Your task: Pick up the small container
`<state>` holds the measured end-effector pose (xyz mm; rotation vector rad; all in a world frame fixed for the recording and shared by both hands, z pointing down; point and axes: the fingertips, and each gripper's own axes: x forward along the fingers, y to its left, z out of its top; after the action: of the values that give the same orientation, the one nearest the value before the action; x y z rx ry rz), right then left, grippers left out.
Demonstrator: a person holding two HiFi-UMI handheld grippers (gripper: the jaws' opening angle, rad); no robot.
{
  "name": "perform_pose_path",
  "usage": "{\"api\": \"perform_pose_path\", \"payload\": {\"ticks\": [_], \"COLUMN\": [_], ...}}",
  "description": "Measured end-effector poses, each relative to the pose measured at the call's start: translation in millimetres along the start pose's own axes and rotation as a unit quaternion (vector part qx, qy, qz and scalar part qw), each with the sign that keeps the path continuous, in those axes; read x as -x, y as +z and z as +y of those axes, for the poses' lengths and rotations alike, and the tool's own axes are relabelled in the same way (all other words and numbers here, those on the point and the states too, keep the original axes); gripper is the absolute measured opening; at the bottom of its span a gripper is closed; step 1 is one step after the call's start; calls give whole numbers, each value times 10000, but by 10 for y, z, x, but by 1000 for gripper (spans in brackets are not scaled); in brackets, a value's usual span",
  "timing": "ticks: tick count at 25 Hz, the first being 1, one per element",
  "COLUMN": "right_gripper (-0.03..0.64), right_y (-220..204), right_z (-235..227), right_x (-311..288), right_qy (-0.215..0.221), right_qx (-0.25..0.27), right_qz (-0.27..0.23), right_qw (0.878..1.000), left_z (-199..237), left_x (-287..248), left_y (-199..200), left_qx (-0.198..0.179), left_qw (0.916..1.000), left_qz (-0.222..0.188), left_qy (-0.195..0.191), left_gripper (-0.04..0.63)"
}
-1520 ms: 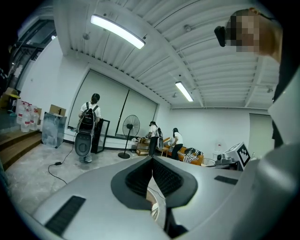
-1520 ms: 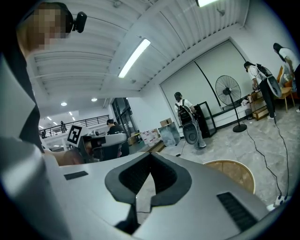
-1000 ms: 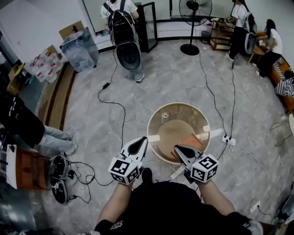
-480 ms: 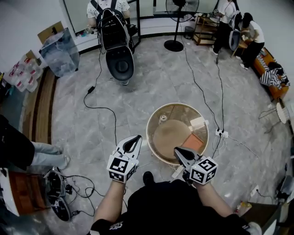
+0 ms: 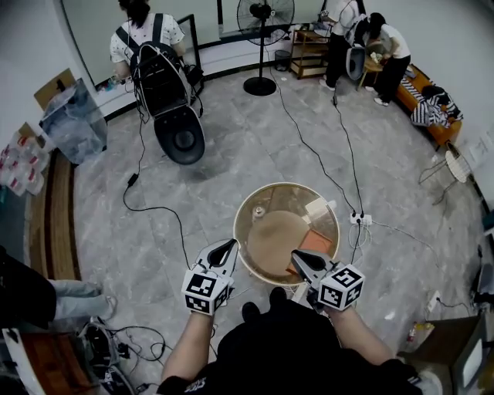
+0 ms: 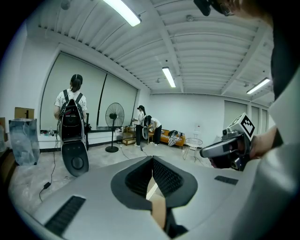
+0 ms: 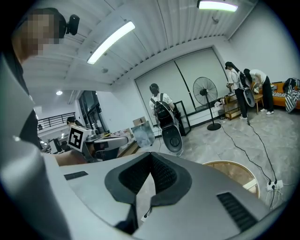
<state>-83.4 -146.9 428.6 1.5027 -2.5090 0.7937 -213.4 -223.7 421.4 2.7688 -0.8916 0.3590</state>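
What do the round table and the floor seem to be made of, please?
Round table: tan, smooth top with a pale rim, perhaps wood or tinted glass; unclear. Floor: grey veined stone-look tiles, faint sheen, seams visible.

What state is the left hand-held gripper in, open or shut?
Shut. The left hand-held gripper has its jaws pressed together at the tips, nothing between them.

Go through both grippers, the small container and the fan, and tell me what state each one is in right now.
left gripper: shut, empty.
right gripper: shut, empty.
small container: standing on the round table, not held.
fan: upright; spinning or not, cannot tell.
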Motion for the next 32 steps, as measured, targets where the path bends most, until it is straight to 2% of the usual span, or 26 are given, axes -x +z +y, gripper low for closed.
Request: {"api": "perform_pose_path", "payload": {"ticks": [5, 11, 20, 26, 32], "right_gripper": [14, 14, 14, 13, 14], "right_y": [115, 278, 512, 438, 396], "right_z": [-230, -754, -1455, -1877, -2198], "right_x": [-31, 33, 65, 150, 12], "right_qy": [-9, -121, 60, 90, -11], "right_qx": [-59, -200, -374, -432, -530], "right_qz": [-94, -211, -308, -183, -52], "right_qw": [9999, 9995, 9988, 9989, 9986], "left_z": [9, -100, -189, -312, -144], "left_x": [-322, -879, -1645, -2097, -2484], "left_y": [53, 187, 336, 322, 210], "left_qx": [84, 159, 255, 117, 226], "left_qw": [9999, 9993, 9986, 9984, 9983], "left_qz": [108, 193, 435, 542, 526], "left_qy": [-83, -261, -165, -123, -81], "left_gripper": [15, 15, 15, 15, 17]}}
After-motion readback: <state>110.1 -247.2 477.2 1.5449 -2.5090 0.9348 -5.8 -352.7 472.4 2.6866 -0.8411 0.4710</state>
